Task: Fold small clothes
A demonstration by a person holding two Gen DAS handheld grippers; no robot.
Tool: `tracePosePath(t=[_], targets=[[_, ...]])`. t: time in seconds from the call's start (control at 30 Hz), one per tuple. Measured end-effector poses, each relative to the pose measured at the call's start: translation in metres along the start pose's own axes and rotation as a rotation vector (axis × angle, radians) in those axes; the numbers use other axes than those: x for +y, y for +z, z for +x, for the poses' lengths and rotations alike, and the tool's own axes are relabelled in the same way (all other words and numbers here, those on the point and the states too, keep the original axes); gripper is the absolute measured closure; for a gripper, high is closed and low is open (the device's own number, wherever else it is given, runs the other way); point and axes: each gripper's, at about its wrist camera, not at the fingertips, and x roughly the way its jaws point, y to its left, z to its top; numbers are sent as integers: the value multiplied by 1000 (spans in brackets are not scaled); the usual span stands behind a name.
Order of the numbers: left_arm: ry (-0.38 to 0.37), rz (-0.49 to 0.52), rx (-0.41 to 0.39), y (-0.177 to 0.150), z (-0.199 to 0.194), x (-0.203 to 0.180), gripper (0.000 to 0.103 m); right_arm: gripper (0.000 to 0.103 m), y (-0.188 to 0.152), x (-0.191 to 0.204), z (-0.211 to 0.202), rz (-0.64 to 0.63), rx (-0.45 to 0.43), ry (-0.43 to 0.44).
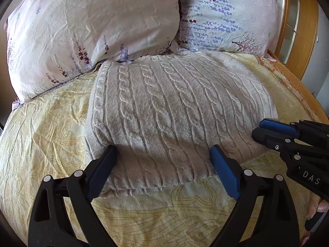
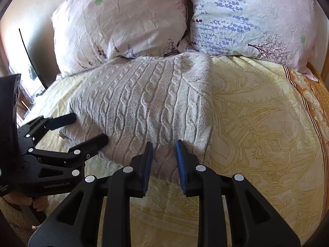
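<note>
- Left wrist view: the cable-knit sweater (image 1: 174,111) is lying folded into a chunky rectangle on the yellow patterned bedspread (image 1: 41,135), with its far edge tucked right up against the two floral pillows (image 1: 90,30).
- Same view: the left gripper (image 1: 163,158) is sitting at the sweater's near edge with its fingers spread wide. The knit is running between them, but neither blue pad (image 1: 225,174) is pinching it, so nothing's being held.
- The right gripper (image 1: 265,128) is poking in from the right side, over the sweater's right near corner. Its two fingers are looking pretty close together from this angle, and I can't tell from here whether fabric is in there.
- A wooden bed frame (image 1: 298,41) is showing at the far right.
- Right wrist view: the sweater (image 2: 144,107) is filling the left-centre of the bed, with bare bedspread (image 2: 257,123) stretching off to the right and the pillows (image 2: 246,20) behind it.
- The right gripper (image 2: 164,158) is hovering at the sweater's near right corner with a clear gap between its pads. The knit is showing through that gap uncompressed, so it's parted, not clamping.
- The left gripper (image 2: 86,127) is coming in from the left, fingers splayed apart over the sweater's near left edge, gripping nothing.
</note>
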Motion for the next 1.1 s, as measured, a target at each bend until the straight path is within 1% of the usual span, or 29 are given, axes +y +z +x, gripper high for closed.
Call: tracePosePath(t=[0.03,0.07,0.1,0.13,0.17,0.23,0.3,0.4,0.5,0.63,0.93,1.1], targets=[[-16,-12,-15,-1,-7,2,11,59,-1,-3,-8,33,-29,32],[-27,-29,-29,-3,-15,6,8,38,-2,-5,-16,52,-62,46],[-26,-45,-40,-6,-22,13,4,16,-4,-6,-25,60,-96,27],[-15,-63,-51,-10,-27,20,2,8,-5,-5,-33,55,-122,-24],[2,-83,-62,-14,-32,29,2,6,-7,-4,-39,39,-141,-61],[30,-117,-64,-22,-39,45,2,5,-10,-5,-42,28,-139,-96],[48,-143,-40,-29,-40,58,2,5,-13,-7,-37,46,-101,-119],[66,-144,12,-36,-34,65,2,5,-20,-6,-24,64,-44,-137],[95,-118,33,-40,-30,61,2,4,-25,4,-18,49,-25,-135],[79,-118,46,-42,-26,58,2,2,-27,16,-15,22,-15,-153],[104,-107,99,-43,-14,51,2,2,-27,23,-1,30,44,-180],[98,-106,103,-43,-13,52,2,1,-27,28,8,20,83,-197]])
